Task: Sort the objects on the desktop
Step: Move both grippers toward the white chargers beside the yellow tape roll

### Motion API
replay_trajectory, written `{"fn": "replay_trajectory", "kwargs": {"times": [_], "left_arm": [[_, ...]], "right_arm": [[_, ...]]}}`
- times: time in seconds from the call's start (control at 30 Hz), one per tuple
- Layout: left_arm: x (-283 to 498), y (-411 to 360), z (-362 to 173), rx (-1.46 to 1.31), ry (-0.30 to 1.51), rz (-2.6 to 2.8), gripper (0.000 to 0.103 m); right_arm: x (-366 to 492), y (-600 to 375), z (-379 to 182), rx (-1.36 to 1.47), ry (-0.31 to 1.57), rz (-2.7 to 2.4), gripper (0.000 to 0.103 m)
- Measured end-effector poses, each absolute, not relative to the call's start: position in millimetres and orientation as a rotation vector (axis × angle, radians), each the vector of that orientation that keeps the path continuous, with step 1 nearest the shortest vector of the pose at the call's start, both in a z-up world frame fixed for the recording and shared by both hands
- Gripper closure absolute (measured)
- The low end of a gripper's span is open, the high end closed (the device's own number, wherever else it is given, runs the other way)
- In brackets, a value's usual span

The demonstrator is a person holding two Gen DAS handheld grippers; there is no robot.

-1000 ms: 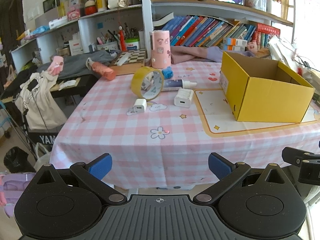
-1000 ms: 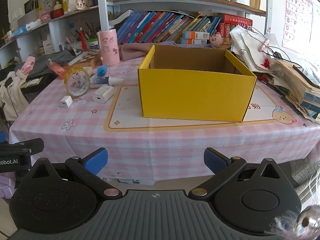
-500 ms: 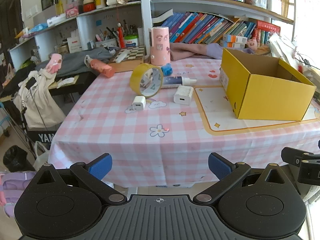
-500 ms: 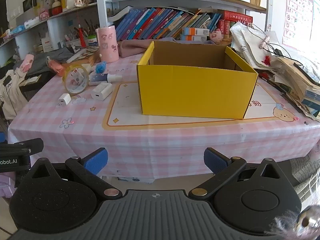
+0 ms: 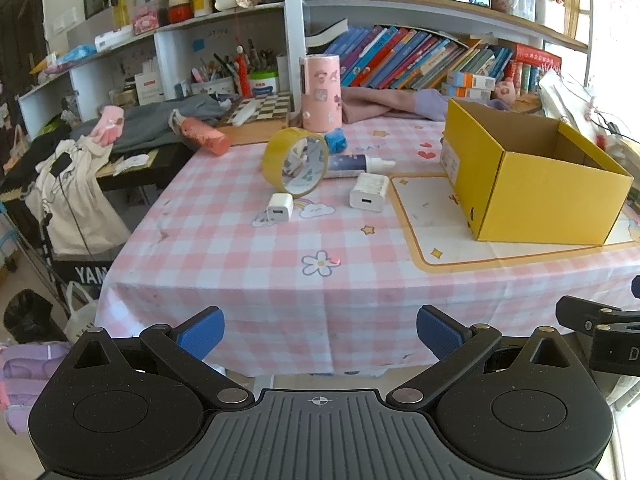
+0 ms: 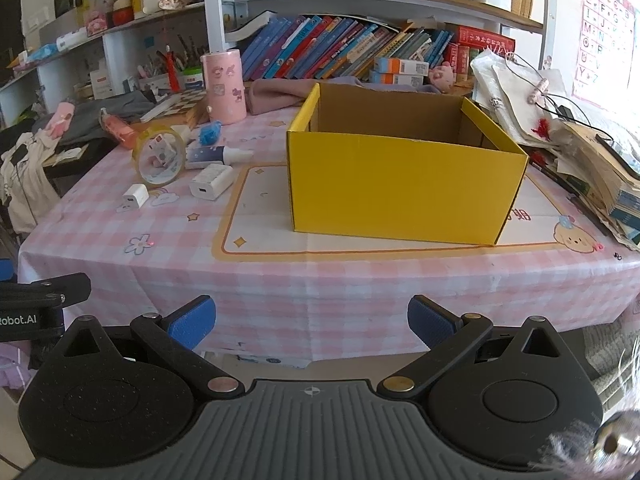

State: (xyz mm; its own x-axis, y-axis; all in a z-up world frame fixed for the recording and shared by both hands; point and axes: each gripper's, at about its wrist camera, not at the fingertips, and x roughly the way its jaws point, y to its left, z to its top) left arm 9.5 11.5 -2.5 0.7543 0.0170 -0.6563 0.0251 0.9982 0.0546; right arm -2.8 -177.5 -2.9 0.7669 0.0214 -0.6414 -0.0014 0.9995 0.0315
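- Bench (image 5: 280, 280), draped in a pink checked cloth, carries all the loose items; both grippers hang off its near edge, well clear of everything.
- Yellow cardboard box (image 6: 404, 184) stands open-topped on the cream mat (image 6: 256, 216) at the bench's right side; no contents can be made out inside.
- Pink cylindrical holder (image 5: 321, 93) stands upright at the back, near the bookshelf.
- Yellow tape roll (image 5: 295, 161) stands on edge, left of the box.
- Squeeze tube (image 5: 352, 163) lies flat just behind and beside the roll.
- Large white charger (image 5: 369, 192) lies between roll and mat.
- Small white charger (image 5: 279, 208) lies in front of the roll.
- Left gripper (image 5: 320, 330): jaws spread wide, holding nothing.
- Right gripper (image 6: 312, 320): jaws likewise released and empty.
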Motion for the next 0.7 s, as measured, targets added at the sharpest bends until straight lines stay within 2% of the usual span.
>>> {"fn": "replay_trajectory", "kwargs": {"times": [0.7], "left_arm": [[18.3, 16.0, -3.9, 0.052, 0.715, -0.012, 0.000]], "right_arm": [[8.1, -166.5, 1.7, -0.007, 0.687, 0.045, 0.000]]}}
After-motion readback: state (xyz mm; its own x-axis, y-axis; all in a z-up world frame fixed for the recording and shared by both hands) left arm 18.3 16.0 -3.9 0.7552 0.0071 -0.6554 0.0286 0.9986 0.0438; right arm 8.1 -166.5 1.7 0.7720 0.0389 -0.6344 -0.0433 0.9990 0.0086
